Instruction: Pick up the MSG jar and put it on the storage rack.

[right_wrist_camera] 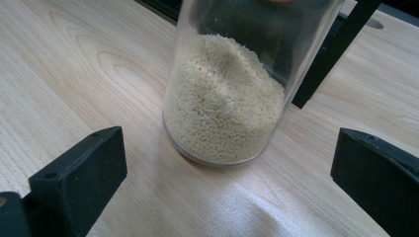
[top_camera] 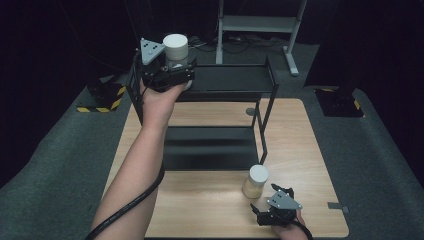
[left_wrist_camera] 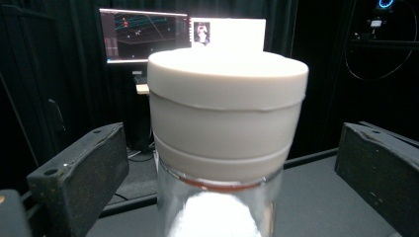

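A clear jar with a white lid point(top_camera: 175, 47) stands on the top shelf of a black rack point(top_camera: 225, 80) at the back left. My left gripper point(top_camera: 172, 67) is around it, open, with a gap between each jaw and the jar's lid point(left_wrist_camera: 227, 123) in the left gripper view. A second white-lidded jar point(top_camera: 256, 182), partly filled with pale grains point(right_wrist_camera: 225, 98), stands on the wooden table point(top_camera: 310, 150) near the front right. My right gripper point(top_camera: 267, 197) rests just in front of that jar, open, its jaws wide and apart from the glass.
The rack's lower shelf point(top_camera: 210, 145) lies over the table's middle, and one of its black posts point(right_wrist_camera: 331, 54) stands right behind the grain jar. A metal frame point(top_camera: 260, 25) stands on the floor behind. Lit monitors point(left_wrist_camera: 143, 34) glow beyond the rack.
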Demonstrator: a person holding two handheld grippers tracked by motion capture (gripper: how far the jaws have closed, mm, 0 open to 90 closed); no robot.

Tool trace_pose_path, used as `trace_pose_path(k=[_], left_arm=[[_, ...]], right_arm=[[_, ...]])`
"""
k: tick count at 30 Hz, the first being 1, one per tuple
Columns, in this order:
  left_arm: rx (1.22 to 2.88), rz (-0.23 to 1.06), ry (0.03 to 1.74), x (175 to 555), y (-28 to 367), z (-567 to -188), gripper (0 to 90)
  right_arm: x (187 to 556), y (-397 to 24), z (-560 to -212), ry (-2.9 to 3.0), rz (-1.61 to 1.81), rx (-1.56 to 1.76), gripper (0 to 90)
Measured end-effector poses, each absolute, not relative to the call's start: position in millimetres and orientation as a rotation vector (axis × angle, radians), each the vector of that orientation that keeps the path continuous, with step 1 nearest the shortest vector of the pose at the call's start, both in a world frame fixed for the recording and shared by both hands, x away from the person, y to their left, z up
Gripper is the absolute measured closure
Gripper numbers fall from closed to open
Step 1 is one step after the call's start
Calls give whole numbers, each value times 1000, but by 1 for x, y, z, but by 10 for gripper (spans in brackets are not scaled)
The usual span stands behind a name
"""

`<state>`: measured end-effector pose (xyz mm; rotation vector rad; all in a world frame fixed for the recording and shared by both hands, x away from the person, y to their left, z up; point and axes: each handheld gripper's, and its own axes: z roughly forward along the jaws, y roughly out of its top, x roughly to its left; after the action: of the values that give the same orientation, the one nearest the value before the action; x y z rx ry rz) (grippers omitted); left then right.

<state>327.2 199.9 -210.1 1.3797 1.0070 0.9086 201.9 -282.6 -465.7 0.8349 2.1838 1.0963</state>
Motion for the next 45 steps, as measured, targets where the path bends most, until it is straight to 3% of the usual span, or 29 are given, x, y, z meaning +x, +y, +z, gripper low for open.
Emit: trace_pose_path(k=[23,45], left_arm=[[1433,916,1001,279,205,-226,4],[1508,880,1010,244,218,-281,4]], right_arm=[[202,-281,-466,2189,1085,819,0],[202,-280,-465,2190,1076,810,0]])
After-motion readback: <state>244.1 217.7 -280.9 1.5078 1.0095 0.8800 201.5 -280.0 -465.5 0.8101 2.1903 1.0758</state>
